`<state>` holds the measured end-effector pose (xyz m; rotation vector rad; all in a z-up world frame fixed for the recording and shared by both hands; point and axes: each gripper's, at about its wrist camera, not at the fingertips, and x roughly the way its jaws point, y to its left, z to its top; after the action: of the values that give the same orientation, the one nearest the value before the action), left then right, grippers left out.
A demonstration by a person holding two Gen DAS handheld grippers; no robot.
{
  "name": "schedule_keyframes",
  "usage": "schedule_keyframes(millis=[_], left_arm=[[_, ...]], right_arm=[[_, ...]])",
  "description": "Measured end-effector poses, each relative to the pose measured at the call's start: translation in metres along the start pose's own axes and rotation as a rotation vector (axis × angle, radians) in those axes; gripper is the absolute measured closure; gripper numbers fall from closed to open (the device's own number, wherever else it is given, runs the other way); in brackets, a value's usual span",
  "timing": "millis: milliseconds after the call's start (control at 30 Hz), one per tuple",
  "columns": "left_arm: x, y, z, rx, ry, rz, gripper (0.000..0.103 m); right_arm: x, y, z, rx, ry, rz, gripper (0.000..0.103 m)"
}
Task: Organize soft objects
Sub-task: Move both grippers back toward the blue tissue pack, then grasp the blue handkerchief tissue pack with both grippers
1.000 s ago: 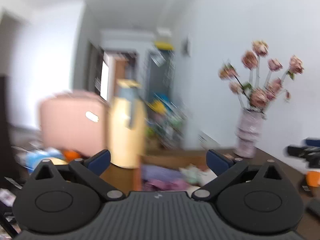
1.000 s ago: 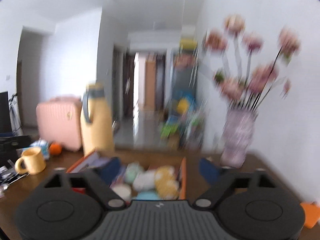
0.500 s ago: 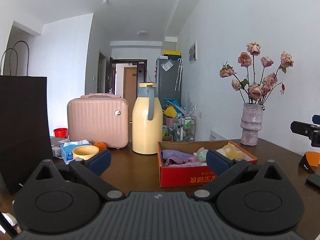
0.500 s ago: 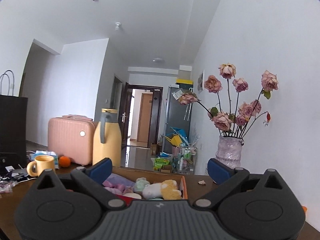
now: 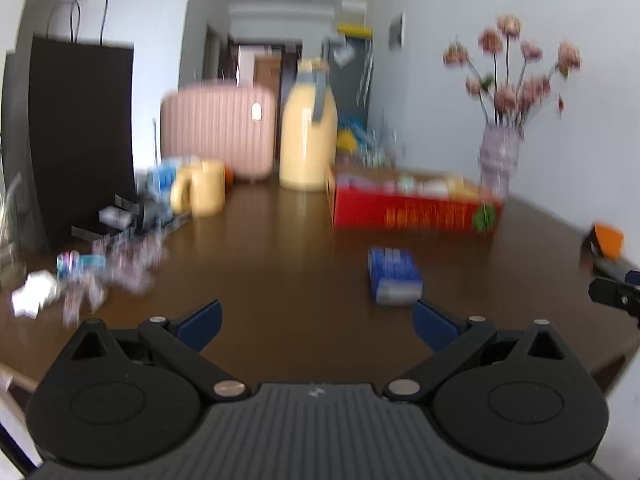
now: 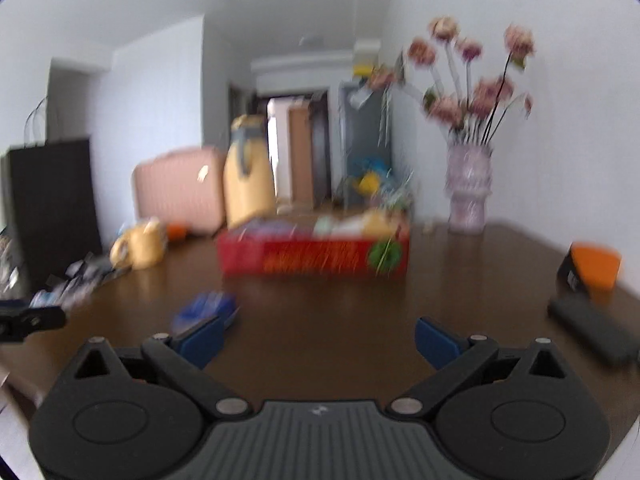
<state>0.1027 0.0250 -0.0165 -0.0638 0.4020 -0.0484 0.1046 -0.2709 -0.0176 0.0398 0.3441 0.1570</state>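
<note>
Both the left gripper (image 5: 316, 326) and right gripper (image 6: 316, 338) hang wide open and empty, low in frame, approaching the blue packet (image 5: 394, 276) at centre, while the red box (image 5: 414, 206) of soft items waits beyond.

A yellow flask (image 5: 307, 136) stands beside a pink case (image 5: 218, 130), a yellow mug (image 5: 200, 188) nearer, flower vase (image 5: 500, 160) rightward.

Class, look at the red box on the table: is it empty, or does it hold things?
It holds things. Pale, purple and yellow soft items show above the rim of the open-topped red box; blur hides what each one is.
</note>
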Motion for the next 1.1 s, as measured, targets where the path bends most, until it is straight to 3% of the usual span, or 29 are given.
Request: schedule_keyframes(millis=[100, 300, 467, 533, 600, 667, 800, 933, 1033, 1100], left_arm=[[-0.002, 0.003, -0.009, 0.016, 0.046, -0.024, 0.0], [0.022, 0.007, 0.001, 0.022, 0.051, -0.018, 0.0], [0.053, 0.022, 0.012, 0.0, 0.08, 0.016, 0.0], [0.066, 0.03, 0.018, 0.003, 0.089, 0.037, 0.0], [0.078, 0.036, 0.023, 0.007, 0.099, 0.056, 0.0], [0.09, 0.04, 0.028, 0.01, 0.107, 0.066, 0.0], [0.11, 0.039, 0.036, 0.025, 0.118, 0.061, 0.0], [0.131, 0.029, 0.041, 0.038, 0.136, 0.019, 0.0], [0.144, 0.015, 0.042, 0.054, 0.146, -0.043, 0.0], [0.155, 0.004, 0.044, 0.055, 0.156, -0.097, 0.0]], right_arm=[[-0.003, 0.006, -0.012, 0.007, 0.055, 0.012, 0.001], [0.021, 0.024, 0.0, -0.015, 0.041, 0.035, 0.002], [0.071, 0.061, 0.01, -0.048, 0.113, 0.131, 0.004], [0.098, 0.08, 0.014, -0.083, 0.141, 0.158, 0.009], [0.121, 0.095, 0.019, -0.113, 0.175, 0.178, 0.022], [0.145, 0.108, 0.023, -0.138, 0.197, 0.202, 0.022], [0.18, 0.123, 0.025, -0.191, 0.234, 0.184, 0.024], [0.19, 0.096, 0.025, -0.236, 0.245, 0.112, 0.03], [0.192, 0.048, 0.033, -0.136, 0.241, -0.006, 0.03], [0.19, 0.024, 0.035, -0.078, 0.25, -0.02, 0.03]])
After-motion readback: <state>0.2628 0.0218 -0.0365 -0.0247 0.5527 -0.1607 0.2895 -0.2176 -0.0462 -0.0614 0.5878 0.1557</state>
